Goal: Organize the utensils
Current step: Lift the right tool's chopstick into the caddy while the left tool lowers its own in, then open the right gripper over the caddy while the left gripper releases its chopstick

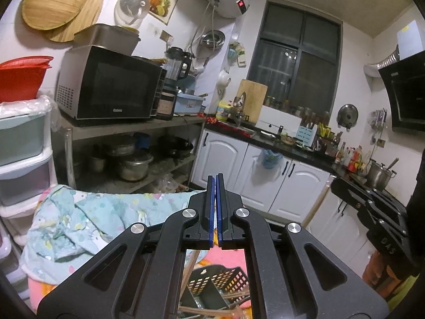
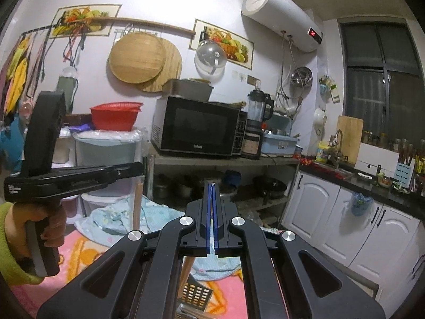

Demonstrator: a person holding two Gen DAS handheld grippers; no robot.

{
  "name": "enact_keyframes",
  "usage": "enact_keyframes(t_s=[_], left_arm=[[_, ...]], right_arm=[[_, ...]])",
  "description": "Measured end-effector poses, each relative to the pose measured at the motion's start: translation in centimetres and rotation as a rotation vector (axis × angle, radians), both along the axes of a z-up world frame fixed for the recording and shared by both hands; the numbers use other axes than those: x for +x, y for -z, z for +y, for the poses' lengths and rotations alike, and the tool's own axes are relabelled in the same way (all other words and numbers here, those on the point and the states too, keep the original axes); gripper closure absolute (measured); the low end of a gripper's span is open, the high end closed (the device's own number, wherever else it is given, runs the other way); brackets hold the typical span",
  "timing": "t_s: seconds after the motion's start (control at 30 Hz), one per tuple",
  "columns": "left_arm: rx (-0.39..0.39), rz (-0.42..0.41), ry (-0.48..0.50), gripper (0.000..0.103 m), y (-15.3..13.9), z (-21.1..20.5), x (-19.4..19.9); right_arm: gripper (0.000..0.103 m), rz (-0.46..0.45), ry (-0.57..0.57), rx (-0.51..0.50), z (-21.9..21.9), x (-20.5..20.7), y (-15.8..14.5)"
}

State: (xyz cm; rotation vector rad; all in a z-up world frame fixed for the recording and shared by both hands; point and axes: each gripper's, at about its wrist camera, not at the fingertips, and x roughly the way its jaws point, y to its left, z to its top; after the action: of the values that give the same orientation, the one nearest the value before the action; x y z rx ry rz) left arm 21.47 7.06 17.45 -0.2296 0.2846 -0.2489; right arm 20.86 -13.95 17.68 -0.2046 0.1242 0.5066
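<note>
My left gripper [image 1: 215, 179] is shut, its blue pads pressed together with nothing between them. Under it, through the frame, a black perforated utensil basket [image 1: 212, 279] stands on a pink cloth [image 1: 233, 260], with wooden chopsticks [image 1: 233, 296] lying in it. My right gripper [image 2: 212, 186] is also shut and empty; the basket [image 2: 195, 295] shows below it too. Each gripper appears in the other's view: the right gripper [image 1: 336, 184] at the right edge, the left gripper [image 2: 140, 168] at the left, held by a hand [image 2: 50, 226]. Both hover above the basket.
A crumpled light blue blanket [image 1: 93, 212] lies beyond the pink cloth. Behind it a metal shelf [image 1: 127, 129] carries a microwave [image 1: 106, 85] and pots. White cabinets [image 1: 265, 175] and a dark counter run to the right. An upright wooden pole [image 2: 136, 204] stands near the blanket.
</note>
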Motion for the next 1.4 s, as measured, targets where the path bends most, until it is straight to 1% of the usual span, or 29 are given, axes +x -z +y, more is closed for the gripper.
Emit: enact_keyframes(t_s=[0.27, 0.57, 0.6, 0.63, 0.67, 0.7, 0.73, 0.8, 0.83, 0.9, 0.93, 1.03, 1.07, 1.1, 1.13, 1.2, 1.23, 1.3, 1.4], left_arm=[[0.021, 0.043, 0.004, 0.103, 2.4, -0.3, 1.2], [0.018, 0.122, -0.001, 0.103, 5.5, 0.2, 2.4], [0.018, 0.132, -0.004, 0.102, 5.8, 0.3, 2.4], [0.018, 0.141, -0.007, 0.101, 6.0, 0.4, 2.5], [0.019, 0.148, -0.013, 0.095, 6.3, 0.5, 2.5], [0.021, 0.157, -0.017, 0.085, 6.6, 0.6, 2.5], [0.024, 0.162, -0.021, 0.081, 6.8, 0.7, 2.4], [0.035, 0.169, -0.029, 0.076, 7.1, 0.8, 2.1], [0.042, 0.171, -0.034, 0.074, 7.1, 0.8, 1.9], [0.049, 0.172, -0.047, 0.058, 7.2, 1.0, 1.5], [0.049, 0.171, -0.051, 0.055, 7.2, 1.1, 1.3], [0.054, 0.169, -0.070, 0.043, 7.2, 1.4, 0.5], [0.057, 0.170, -0.076, 0.035, 7.1, 1.5, 0.2], [0.059, 0.169, -0.079, 0.030, 7.1, 1.6, -0.1], [0.060, 0.169, -0.080, 0.028, 7.1, 1.7, -0.3], [0.065, 0.175, -0.081, 0.019, 7.1, 1.8, -0.7], [0.070, 0.178, -0.083, 0.017, 7.2, 1.8, -1.0], [0.076, 0.181, -0.089, 0.011, 7.3, 1.9, -1.5], [0.069, 0.182, -0.087, 0.011, 7.4, 2.1, -2.3]], right_arm=[[0.102, 0.068, 0.030, -0.027, 0.9, 2.3, 2.8], [0.101, 0.165, 0.060, -0.056, 1.7, 4.1, 5.9], [0.100, 0.180, 0.065, -0.061, 1.8, 4.3, 6.3], [0.096, 0.188, 0.067, -0.062, 1.8, 4.4, 6.5], [0.093, 0.197, 0.069, -0.060, 1.8, 4.5, 6.7], [0.085, 0.207, 0.070, -0.058, 1.8, 4.5, 7.0], [0.082, 0.210, 0.072, -0.058, 1.8, 4.4, 7.1], [0.079, 0.220, 0.075, -0.056, 1.7, 4.4, 7.5], [0.076, 0.223, 0.077, -0.056, 1.7, 4.3, 7.5], [0.072, 0.226, 0.083, -0.054, 1.5, 4.0, 7.7], [0.070, 0.226, 0.083, -0.052, 1.5, 3.9, 7.7], [0.064, 0.224, 0.084, -0.050, 1.2, 3.2, 7.6], [0.063, 0.222, 0.087, -0.049, 1.2, 3.0, 7.6], [0.062, 0.222, 0.087, -0.048, 1.1, 2.8, 7.7], [0.061, 0.223, 0.088, -0.046, 0.9, 2.6, 7.7], [0.059, 0.224, 0.087, -0.041, 0.7, 2.1, 7.7], [0.057, 0.224, 0.087, -0.038, 0.6, 1.9, 7.7], [0.055, 0.225, 0.087, -0.033, 0.3, 1.4, 7.7], [0.053, 0.224, 0.086, -0.030, 0.0, 0.6, 7.6]])
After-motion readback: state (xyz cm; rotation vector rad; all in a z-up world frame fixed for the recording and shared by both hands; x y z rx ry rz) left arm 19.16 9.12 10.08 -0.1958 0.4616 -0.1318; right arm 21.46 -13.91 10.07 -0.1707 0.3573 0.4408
